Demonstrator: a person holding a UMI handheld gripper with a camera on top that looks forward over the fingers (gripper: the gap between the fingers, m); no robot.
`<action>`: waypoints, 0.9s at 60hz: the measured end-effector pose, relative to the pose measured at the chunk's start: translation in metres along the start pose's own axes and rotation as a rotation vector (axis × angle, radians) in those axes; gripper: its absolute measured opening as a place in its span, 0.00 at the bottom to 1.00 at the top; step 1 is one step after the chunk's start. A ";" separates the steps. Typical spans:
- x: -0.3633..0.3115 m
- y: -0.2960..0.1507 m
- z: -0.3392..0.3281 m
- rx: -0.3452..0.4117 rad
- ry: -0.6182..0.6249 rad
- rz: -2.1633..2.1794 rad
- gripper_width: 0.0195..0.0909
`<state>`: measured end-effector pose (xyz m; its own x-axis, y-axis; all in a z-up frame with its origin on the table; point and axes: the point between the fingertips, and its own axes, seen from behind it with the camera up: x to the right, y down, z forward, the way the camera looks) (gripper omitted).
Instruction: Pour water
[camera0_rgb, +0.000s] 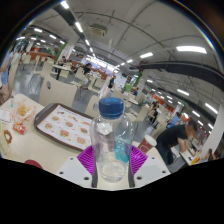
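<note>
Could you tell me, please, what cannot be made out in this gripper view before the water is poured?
- Water level: the clear bottle is too see-through to judge.
- Bottle base: hidden low between the jaws.
- Grip: bottle stands between the gripper jaws; pad contact is unclear.
- Receiving cup: the cup beyond the tray is too small to tell what it holds.
- Person: too small.

view: gripper-mounted | faces forward along fingers (92, 160) | close above table (30, 145)
</note>
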<state>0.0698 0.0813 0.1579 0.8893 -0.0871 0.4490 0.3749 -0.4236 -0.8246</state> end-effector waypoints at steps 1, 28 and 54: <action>0.000 -0.007 -0.005 0.004 0.017 -0.035 0.30; -0.145 -0.112 -0.113 0.123 0.180 -1.027 0.30; -0.226 -0.092 -0.116 0.166 0.158 -1.532 0.30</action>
<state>-0.1961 0.0352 0.1725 -0.3909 0.2260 0.8922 0.9031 -0.0930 0.4192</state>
